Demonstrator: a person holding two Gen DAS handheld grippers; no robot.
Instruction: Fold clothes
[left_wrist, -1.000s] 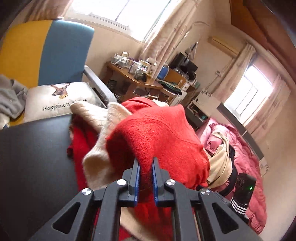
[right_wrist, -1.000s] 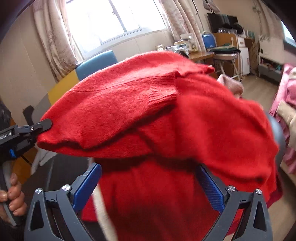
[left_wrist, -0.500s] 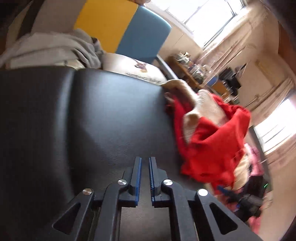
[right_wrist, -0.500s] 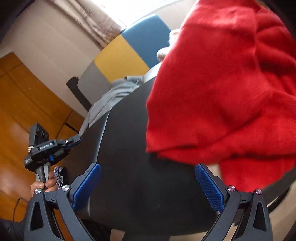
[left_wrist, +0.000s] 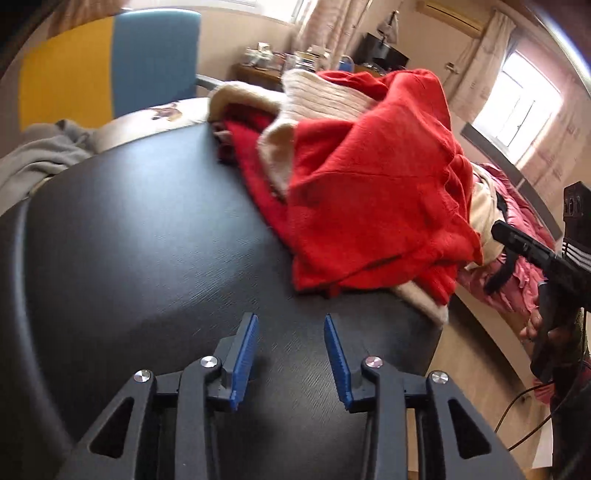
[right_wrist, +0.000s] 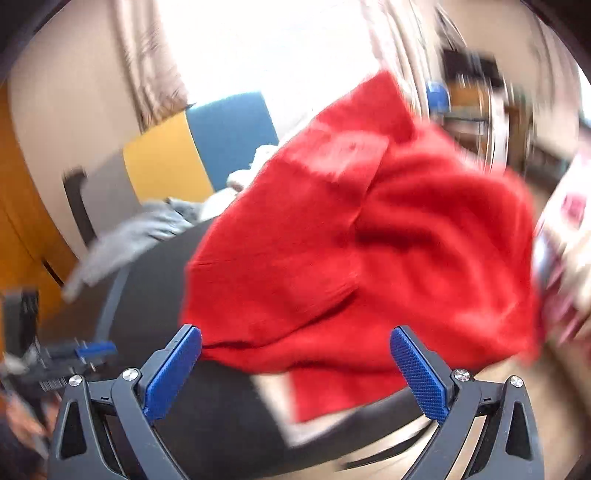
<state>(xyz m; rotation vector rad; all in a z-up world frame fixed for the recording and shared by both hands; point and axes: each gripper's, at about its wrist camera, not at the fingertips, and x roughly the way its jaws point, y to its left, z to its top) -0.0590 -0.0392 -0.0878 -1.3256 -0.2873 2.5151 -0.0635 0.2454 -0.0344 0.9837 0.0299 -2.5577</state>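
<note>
A red sweater lies crumpled on the far right part of a black table, piled with a cream knit garment. My left gripper is open and empty, low over the bare table, short of the pile. In the right wrist view the red sweater fills the middle, blurred, hanging over the black table edge. My right gripper is wide open, its jaws at either side of the sweater's lower edge, holding nothing. It also shows at the right of the left wrist view.
A yellow and blue chair with a printed cushion and grey clothing stands behind the table. A cluttered desk is at the back. A bed with pink bedding is at the right.
My left gripper let go of the red sweater, drew back over the bare table and has now opened. The sweater has dropped onto the pile. My right gripper stayed wide open while its view swung.
</note>
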